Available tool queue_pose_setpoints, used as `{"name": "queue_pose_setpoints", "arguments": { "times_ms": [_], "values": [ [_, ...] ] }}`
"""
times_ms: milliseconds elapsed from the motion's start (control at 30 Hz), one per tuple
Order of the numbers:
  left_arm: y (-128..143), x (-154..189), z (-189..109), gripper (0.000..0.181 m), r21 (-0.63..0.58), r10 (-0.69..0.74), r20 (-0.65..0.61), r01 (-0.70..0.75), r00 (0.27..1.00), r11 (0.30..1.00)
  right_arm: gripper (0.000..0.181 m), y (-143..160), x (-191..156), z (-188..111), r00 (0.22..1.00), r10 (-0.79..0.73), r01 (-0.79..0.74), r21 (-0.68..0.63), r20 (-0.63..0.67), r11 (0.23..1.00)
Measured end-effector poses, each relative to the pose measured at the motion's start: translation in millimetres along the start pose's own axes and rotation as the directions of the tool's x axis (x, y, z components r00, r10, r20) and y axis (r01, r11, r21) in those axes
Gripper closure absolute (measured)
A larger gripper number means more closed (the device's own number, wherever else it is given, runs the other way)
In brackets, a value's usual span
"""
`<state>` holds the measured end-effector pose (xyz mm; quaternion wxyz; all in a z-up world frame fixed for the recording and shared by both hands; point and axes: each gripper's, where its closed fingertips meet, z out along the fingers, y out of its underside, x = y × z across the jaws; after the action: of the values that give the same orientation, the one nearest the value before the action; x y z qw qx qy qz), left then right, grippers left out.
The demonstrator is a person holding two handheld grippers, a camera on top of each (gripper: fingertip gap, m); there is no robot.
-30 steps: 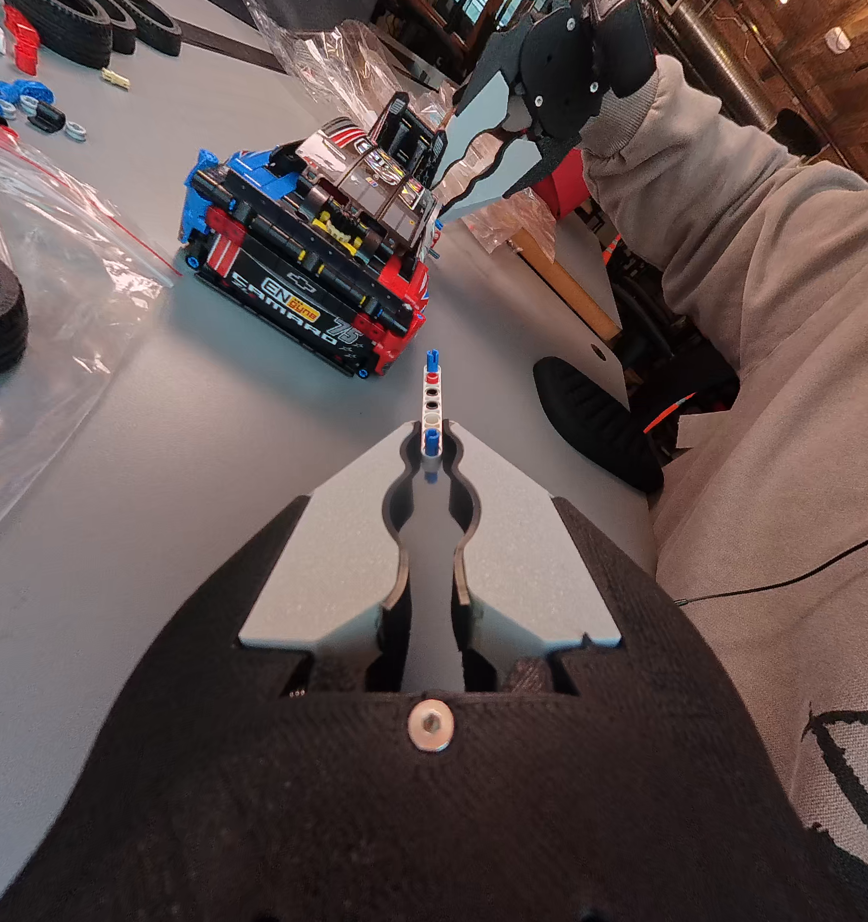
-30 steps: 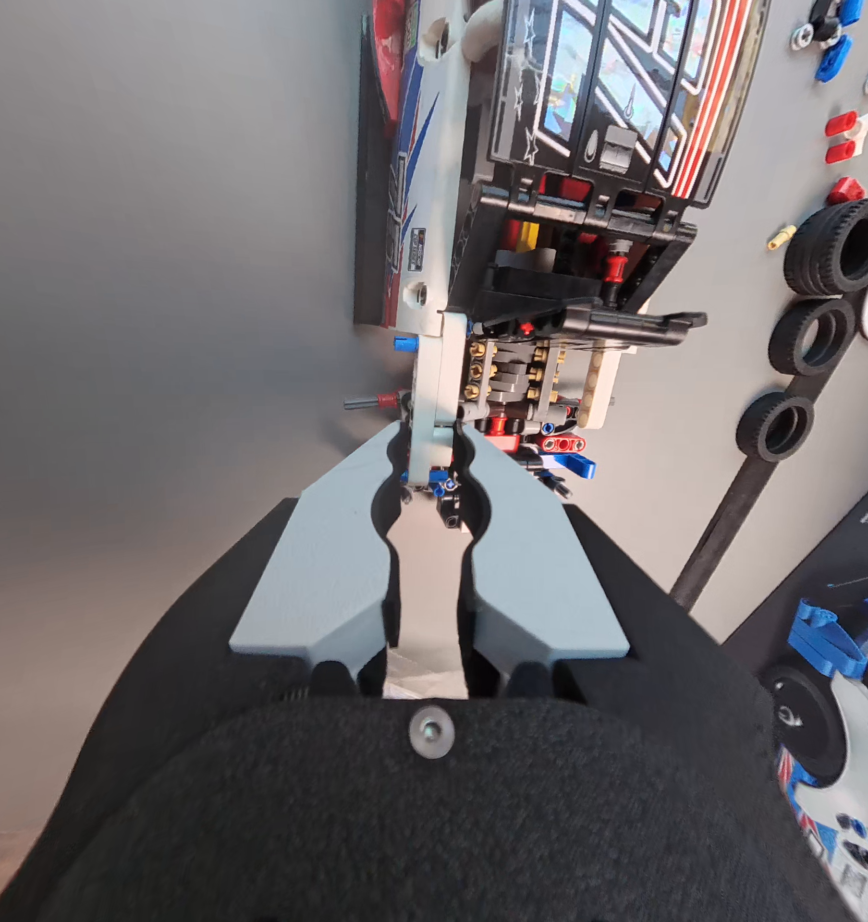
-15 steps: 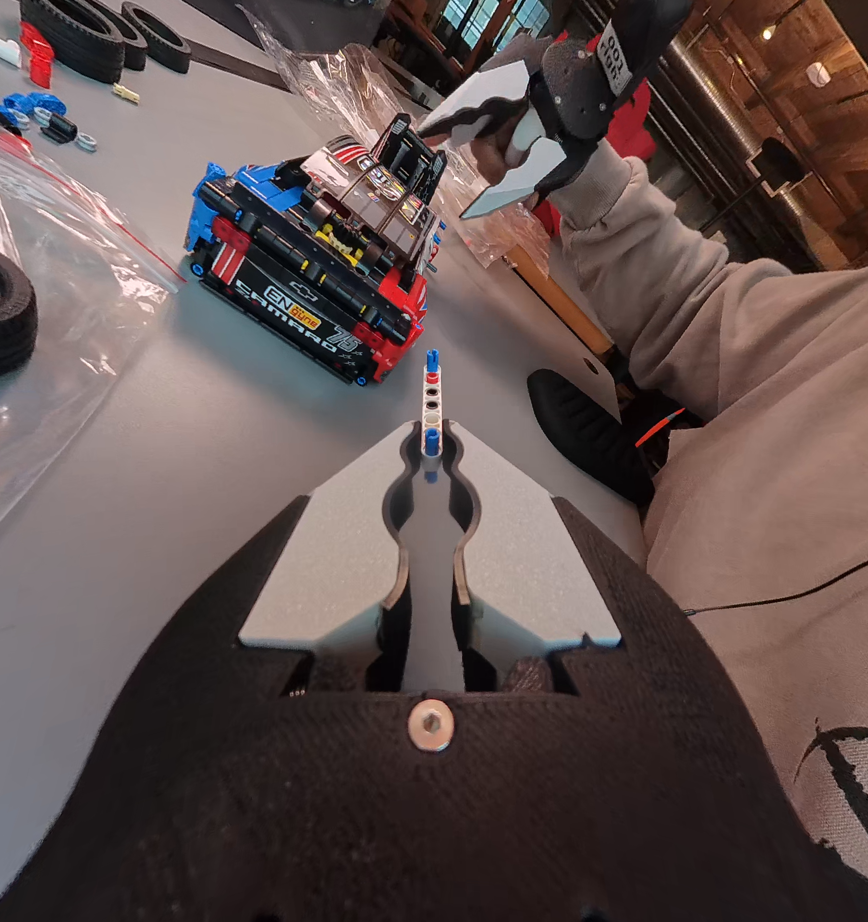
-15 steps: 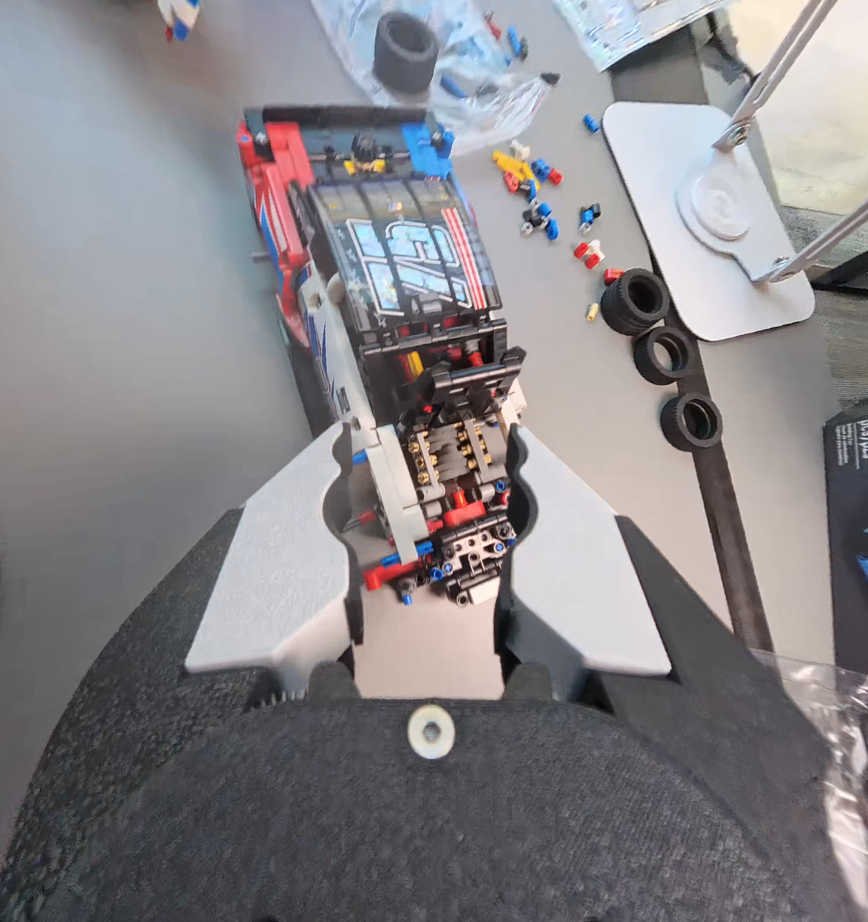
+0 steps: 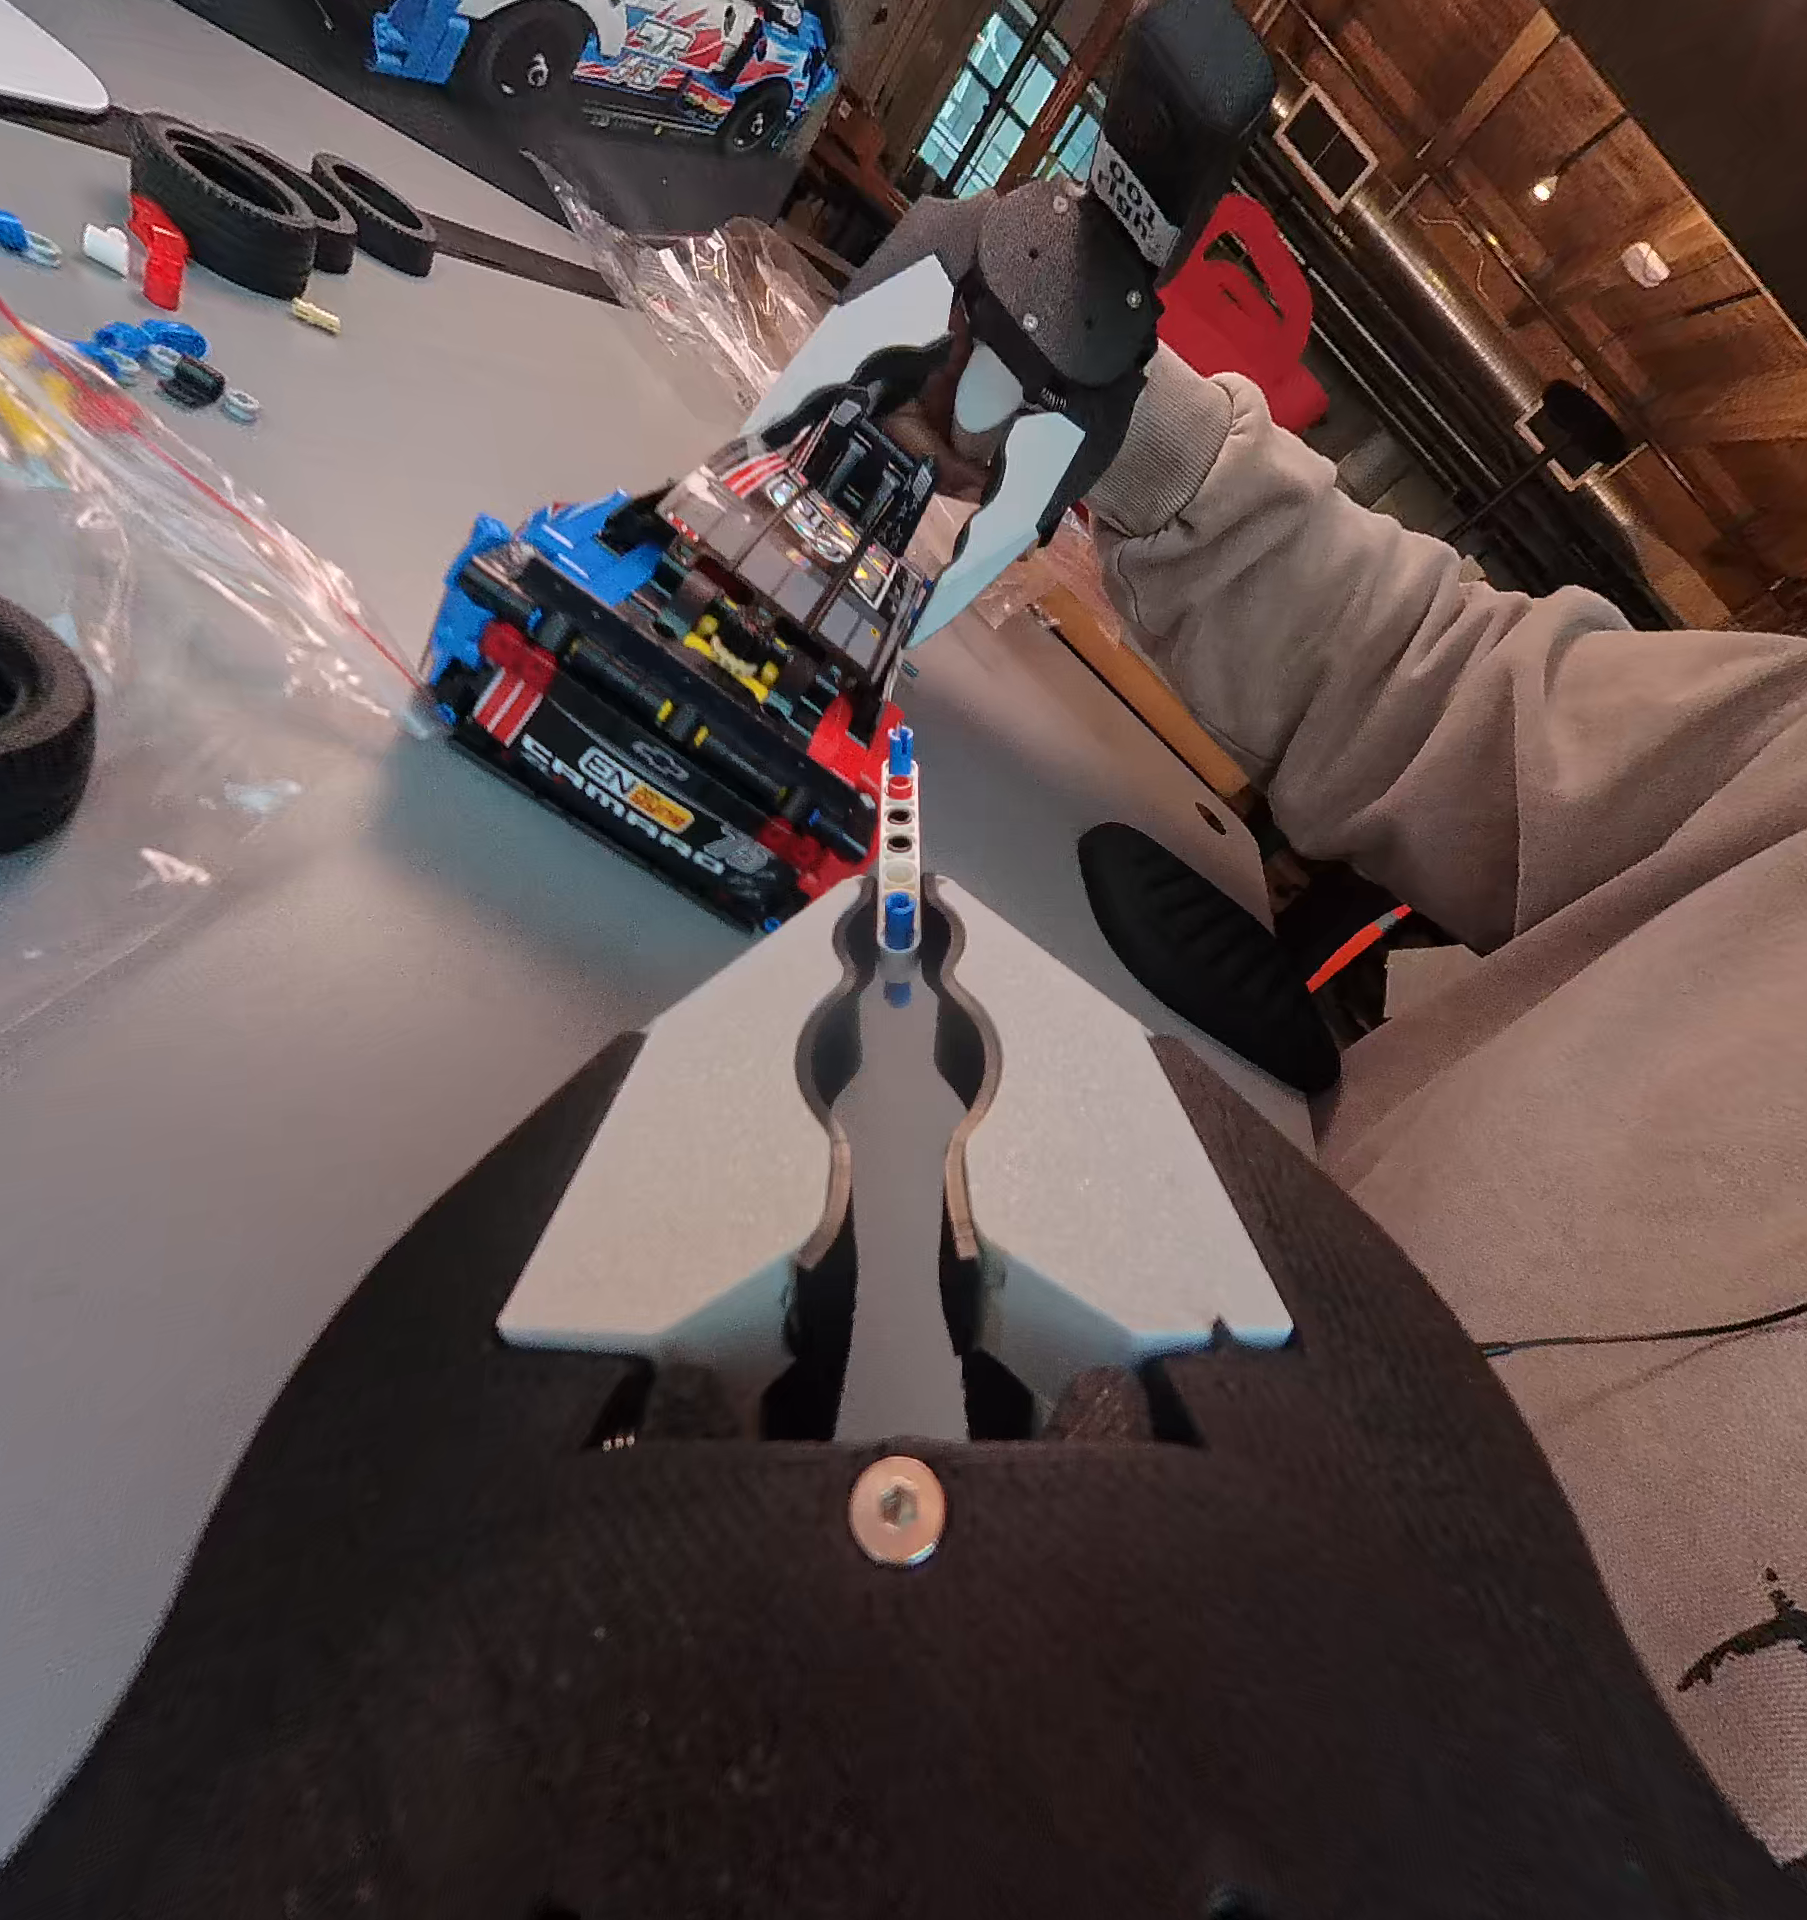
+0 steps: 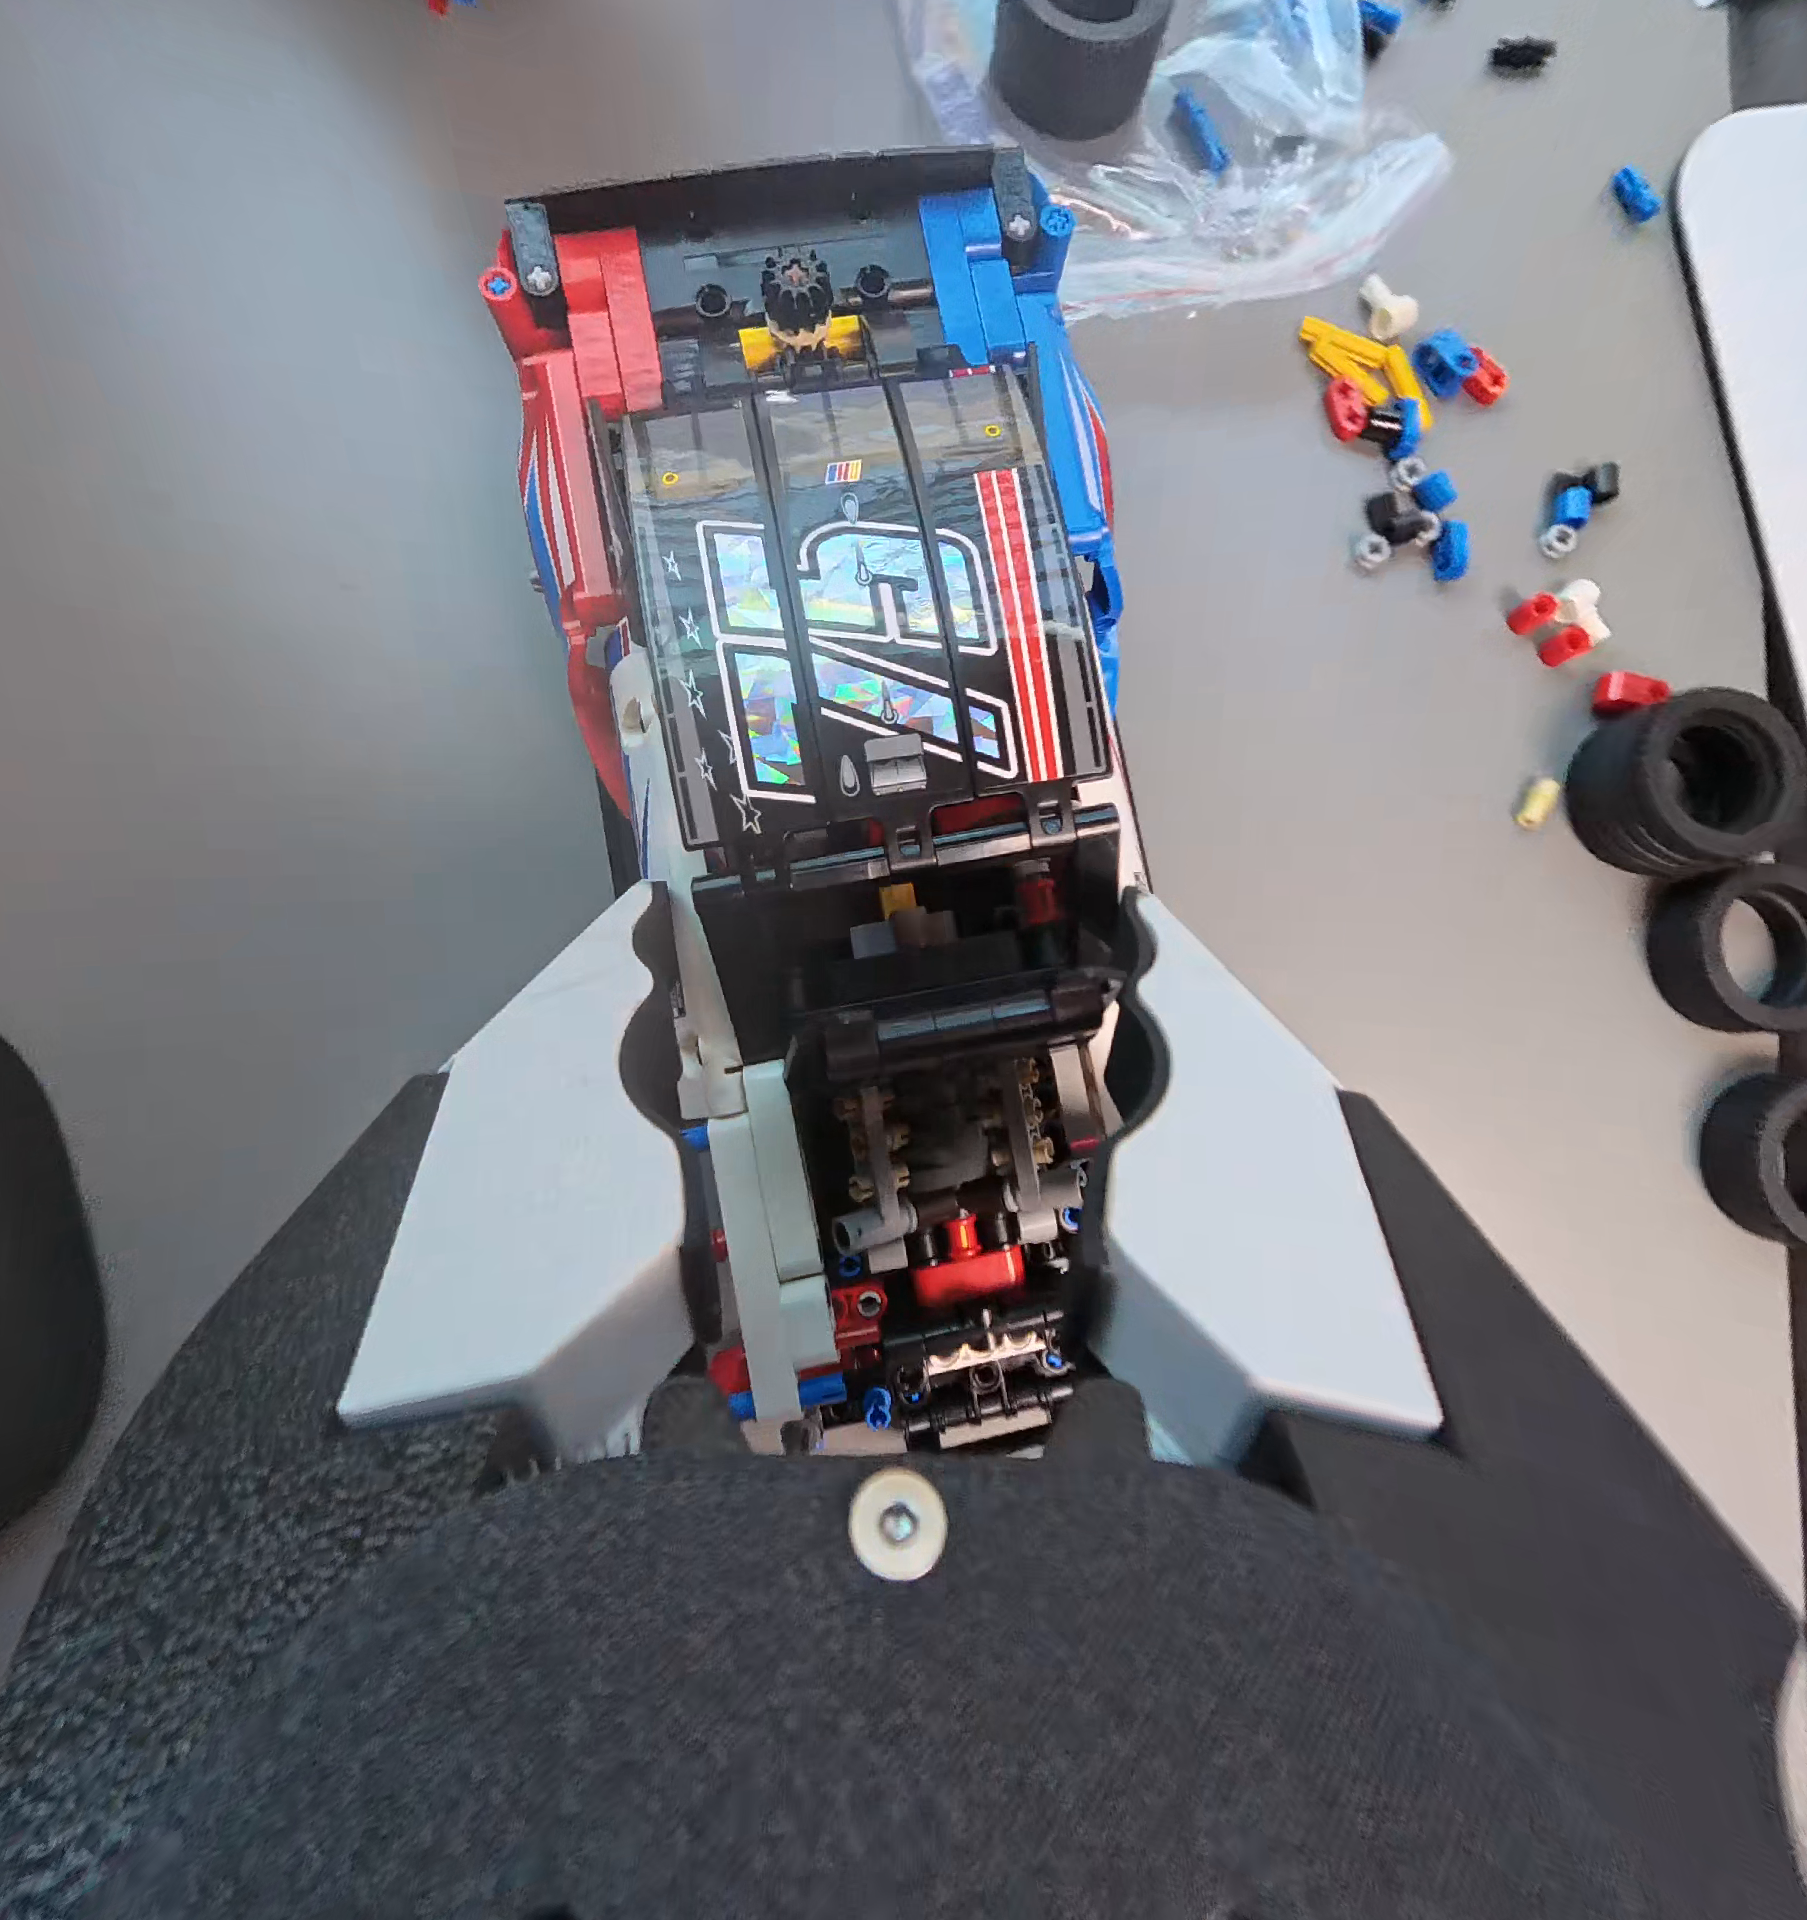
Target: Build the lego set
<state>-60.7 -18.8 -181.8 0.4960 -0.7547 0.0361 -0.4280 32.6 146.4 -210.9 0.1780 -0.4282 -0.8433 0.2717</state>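
Black-roofed Lego race car (image 6: 857, 644) sits mostly bodied but wheelless, four tyres (image 6: 1709, 779) loose beside it. Left gripper (image 5: 897, 914) pinches a white pin-fitted beam (image 5: 899, 831) near the car; right gripper (image 6: 894, 935) spread wide above its exposed engine.

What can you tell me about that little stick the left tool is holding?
The stick is a thin white plastic beam with a row of round holes. A blue pin pokes from its far tip, another sits near the held end, and one hole looks red. The left gripper has its jaws shut on the near end, so it points forward toward the toy car, above the grey table.
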Motion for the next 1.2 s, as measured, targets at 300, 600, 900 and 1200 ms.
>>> {"name": "queue_pose_setpoints", "arguments": {
  "times_ms": [300,600,900,1200],
  "values": [
    [-34.4,21.9,-16.1,0.176,0.099,-0.063,-0.078,0.071,0.995,0.993,0.098,-62.0,-77.9,41.1,0.998,-0.060,0.061,-0.013,0.030,0.998],
    [-43.8,30.0,-8.5,0.176,0.029,-0.220,-0.135,0.226,0.966,0.974,0.102,-133.7,-134.0,58.0,1.000,-0.009,0.013,0.196,-0.020,0.981],
    [-39.2,64.0,33.2,0.176,-0.201,-0.255,-0.224,0.212,0.941,0.956,0.138,-127.9,-98.7,-25.9,0.925,-0.092,0.234,0.362,-0.368,0.902],
    [-32.0,79.1,80.8,0.176,-0.354,-0.262,-0.236,0.168,0.936,0.920,0.148,-107.7,-90.8,-25.5,0.891,-0.161,0.294,0.268,-0.425,0.917]
  ]
}}
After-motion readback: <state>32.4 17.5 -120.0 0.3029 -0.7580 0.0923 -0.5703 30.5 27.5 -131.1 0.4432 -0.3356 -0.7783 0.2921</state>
